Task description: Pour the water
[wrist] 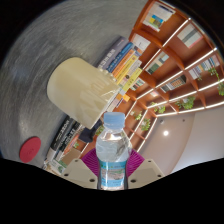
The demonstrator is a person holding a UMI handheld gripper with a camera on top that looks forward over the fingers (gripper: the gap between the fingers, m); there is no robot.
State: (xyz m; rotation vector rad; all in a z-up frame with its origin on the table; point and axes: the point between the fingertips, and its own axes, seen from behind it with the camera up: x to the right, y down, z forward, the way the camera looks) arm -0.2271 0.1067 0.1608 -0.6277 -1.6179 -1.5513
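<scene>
bottle (113, 150): clear, glossy plastic, pale blue cap
cup (82, 87): matt cream, looks plastic
shelves (175, 60): smooth orange-brown wood
pads (92, 160): matt magenta

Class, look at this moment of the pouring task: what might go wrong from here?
1. The cap is on the water bottle; tipping now would pour nothing.
2. The gripper holds the bottle low on its body, so it may slip or swing when tilted.
3. The cream cup stands apart; a poor aim could spill.
</scene>
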